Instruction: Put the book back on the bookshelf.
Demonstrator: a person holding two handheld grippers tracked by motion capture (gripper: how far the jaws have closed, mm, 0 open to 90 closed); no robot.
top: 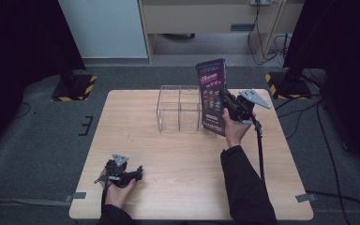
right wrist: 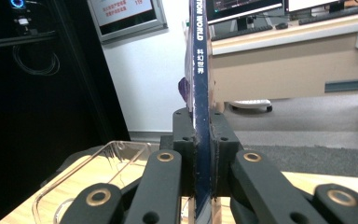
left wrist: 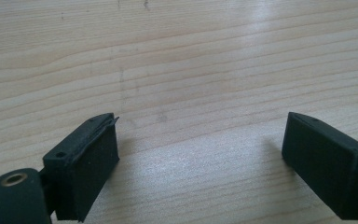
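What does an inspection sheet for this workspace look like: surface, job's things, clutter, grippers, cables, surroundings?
Surface: wooden table, bare around the items.
Job's things: magazine held upright beside the clear acrylic rack, not yet inside.
Clutter: nothing seen.
Grippers: right gripper shut on the magazine's spine; left gripper open, low over the table.
Cables: black cable trails from the right gripper; more on the floor.
Surroundings: grey carpet, striped stand bases.

The thin purple magazine (top: 214, 96) bears pink and white print; its spine (right wrist: 201, 93) is navy with white lettering; the black claws contrast with the pale wood-grain table (top: 178, 159).
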